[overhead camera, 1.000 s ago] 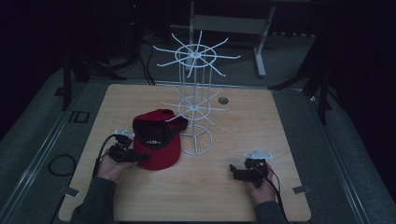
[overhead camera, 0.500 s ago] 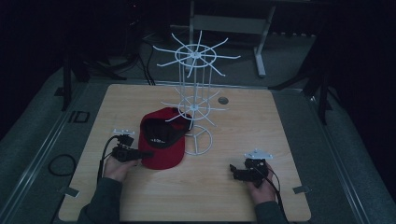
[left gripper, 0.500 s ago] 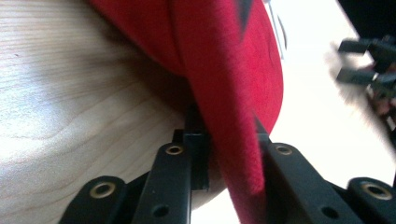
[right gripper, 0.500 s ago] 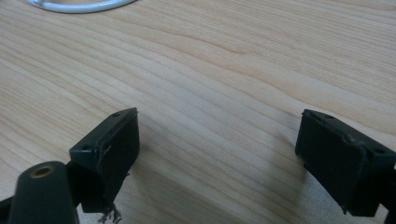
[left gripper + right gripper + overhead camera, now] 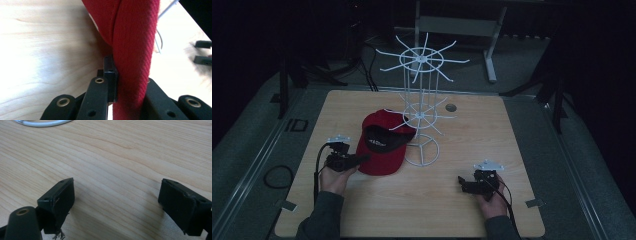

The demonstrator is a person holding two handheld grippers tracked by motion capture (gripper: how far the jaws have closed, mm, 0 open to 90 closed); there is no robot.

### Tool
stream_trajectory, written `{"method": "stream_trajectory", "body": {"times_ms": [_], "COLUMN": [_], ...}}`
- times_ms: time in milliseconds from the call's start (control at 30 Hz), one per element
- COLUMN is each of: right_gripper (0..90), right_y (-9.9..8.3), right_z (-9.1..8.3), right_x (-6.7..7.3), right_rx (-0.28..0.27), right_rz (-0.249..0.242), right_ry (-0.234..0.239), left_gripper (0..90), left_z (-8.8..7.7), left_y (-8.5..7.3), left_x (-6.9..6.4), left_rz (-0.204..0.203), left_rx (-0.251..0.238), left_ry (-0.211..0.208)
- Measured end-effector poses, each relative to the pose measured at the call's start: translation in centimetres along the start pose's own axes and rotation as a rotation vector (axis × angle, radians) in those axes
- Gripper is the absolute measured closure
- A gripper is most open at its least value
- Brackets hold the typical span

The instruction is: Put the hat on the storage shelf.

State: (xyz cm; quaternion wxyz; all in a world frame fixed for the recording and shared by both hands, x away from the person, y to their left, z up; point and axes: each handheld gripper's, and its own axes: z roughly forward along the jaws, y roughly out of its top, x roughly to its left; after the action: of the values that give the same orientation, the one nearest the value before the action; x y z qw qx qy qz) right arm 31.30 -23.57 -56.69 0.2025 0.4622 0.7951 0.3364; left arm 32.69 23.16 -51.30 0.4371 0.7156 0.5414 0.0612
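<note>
A red cap [image 5: 382,145] lies on the wooden table [image 5: 512,130], tipped up against the foot of a white wire rack [image 5: 422,100], its dark inside showing. My left gripper [image 5: 361,159] holds the cap's near edge. Its jaws have just been closing, and in the left gripper view the red cap fabric [image 5: 135,37] is pinched between the pads of the left gripper [image 5: 128,75]. My right gripper [image 5: 462,184] rests low at the front right of the table. The right gripper [image 5: 117,195] stands open over bare wood, with nothing between its jaws.
The rack's round base ring [image 5: 422,150] stands just right of the cap, and its spokes reach out at two heights. A small dark round hole [image 5: 451,107] sits in the tabletop behind the rack. Dark floor surrounds the table.
The left gripper has closed on the cap's edge and risen a little. The cap has tipped back toward the rack, showing its dark inside. The right gripper has not moved.
</note>
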Motion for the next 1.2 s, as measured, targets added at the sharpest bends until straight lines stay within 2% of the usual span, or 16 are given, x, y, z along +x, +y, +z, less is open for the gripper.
{"method": "stream_trajectory", "body": {"times_ms": [400, 600, 800, 1067, 1200], "right_gripper": [13.5, 13.5, 13.4, 13.5, 13.5], "right_y": [0.0, 0.0, 0.0, 0.0, 0.0], "right_z": [0.0, 0.0, 0.0, 0.0, 0.0], "right_x": [0.0, 0.0, 0.0, 0.0, 0.0], "right_rx": [0.0, 0.0, 0.0, 0.0, 0.0], "right_rz": [0.0, 0.0, 0.001, 0.0, 0.001], "right_ry": [0.0, 0.0, 0.0, 0.0, 0.0], "left_gripper": [85.8, 85.8, 85.7, 85.8, 85.7], "left_z": [-1.7, -2.8, -3.9, -5.3, -5.9], "left_y": [0.5, 0.8, 1.2, 1.7, 1.9], "left_x": [0.5, 0.7, 0.6, 0.4, 0.4], "left_rz": [0.003, -0.005, 0.01, 0.009, 0.002], "left_rx": [-0.048, -0.082, -0.11, -0.162, -0.192], "left_ry": [0.012, 0.035, 0.06, 0.096, 0.101]}}
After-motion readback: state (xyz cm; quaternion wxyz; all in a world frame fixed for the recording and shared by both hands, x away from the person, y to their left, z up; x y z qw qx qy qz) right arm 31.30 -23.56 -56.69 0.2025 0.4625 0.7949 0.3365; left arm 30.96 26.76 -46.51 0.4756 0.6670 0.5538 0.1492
